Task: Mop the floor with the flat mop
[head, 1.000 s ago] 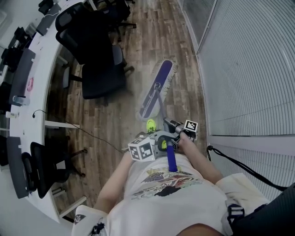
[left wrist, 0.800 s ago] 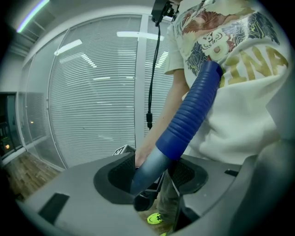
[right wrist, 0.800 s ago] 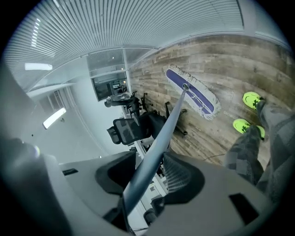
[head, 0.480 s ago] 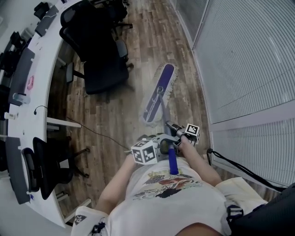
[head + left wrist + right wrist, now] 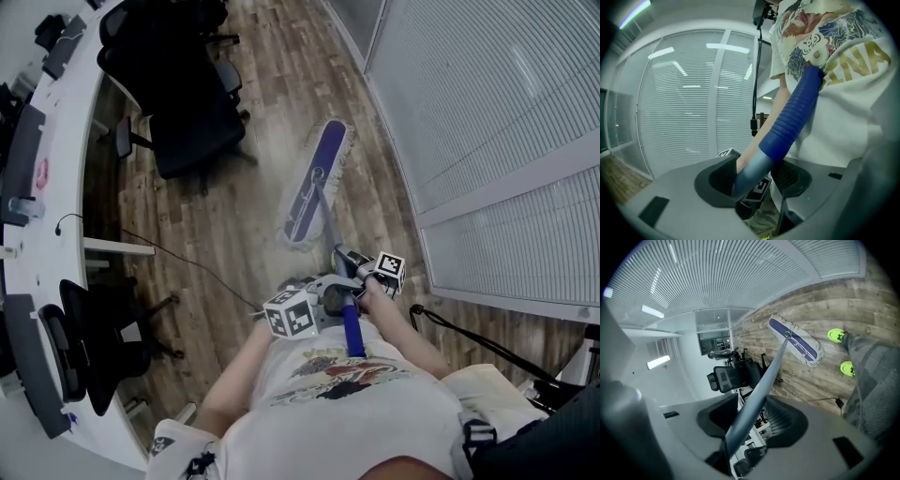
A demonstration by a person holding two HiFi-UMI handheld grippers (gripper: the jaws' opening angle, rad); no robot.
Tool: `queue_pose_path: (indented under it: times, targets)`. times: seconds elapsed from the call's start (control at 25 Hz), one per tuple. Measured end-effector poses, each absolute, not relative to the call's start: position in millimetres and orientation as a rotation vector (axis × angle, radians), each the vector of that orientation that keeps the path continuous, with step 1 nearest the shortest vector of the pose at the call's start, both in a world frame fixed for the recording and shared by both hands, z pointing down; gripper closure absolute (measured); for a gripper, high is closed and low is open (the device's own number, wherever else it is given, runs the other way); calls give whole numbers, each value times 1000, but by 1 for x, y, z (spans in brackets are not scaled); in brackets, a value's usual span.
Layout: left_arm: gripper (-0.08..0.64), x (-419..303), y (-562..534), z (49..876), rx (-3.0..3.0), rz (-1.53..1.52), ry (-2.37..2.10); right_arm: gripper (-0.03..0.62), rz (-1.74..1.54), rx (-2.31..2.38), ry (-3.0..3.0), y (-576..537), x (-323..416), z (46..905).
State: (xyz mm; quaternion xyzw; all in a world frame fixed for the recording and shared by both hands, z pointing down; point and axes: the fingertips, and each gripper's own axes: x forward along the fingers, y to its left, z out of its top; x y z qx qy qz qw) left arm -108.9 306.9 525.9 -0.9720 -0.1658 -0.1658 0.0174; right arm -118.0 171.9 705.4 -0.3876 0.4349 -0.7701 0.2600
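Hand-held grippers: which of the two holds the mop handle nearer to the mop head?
The right hand-held gripper, clamped on the bare metal shaft. The left hand-held gripper holds higher, just below the blue ribbed grip.

Bright, even illumination is noted in the head view; only soft shadow is cast under the office chair [image 5: 192, 131] onto the wooden floor [image 5: 272, 84]. Straight lines are bowed toward the edges. Both gripper views are ringed by black vignetting and heavily barrel-distorted. Bright strip lights [image 5: 725, 46] are seen as glare across the blinds [image 5: 679, 122] in the left gripper view. The mop pole [image 5: 757, 390] is rendered soft near the lens in the right gripper view.
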Motion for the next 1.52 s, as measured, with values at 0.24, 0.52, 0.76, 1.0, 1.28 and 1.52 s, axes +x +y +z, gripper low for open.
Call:
queue_pose_path:
  times: [0.24,0.52,0.76,1.0,1.28,1.52]
  targets:
    - [344,-130,305,532,-3007,-571,-507,407,-2088,-1071,1182,172,-137,709]
    - [344,-140,282,530,-3036,-542,-513,397,-2099,-1042,1216,148,-147,709]
    - [344,-139,272,533,-3040,-534,-543,396,-2074,-1031,1219,136,-144,716]
    - [344,-132,259,546,-3012,-533,-535,396,-2047,-1006,1207,120,-136,724]
    - [344,-83,138,547,-3022,-602,-506,396,-2086,-967,1198,0,-96,723]
    - [344,-30,53,543,-3045,-617,-466,396,-2109,-957,1224,-84,-50,719]
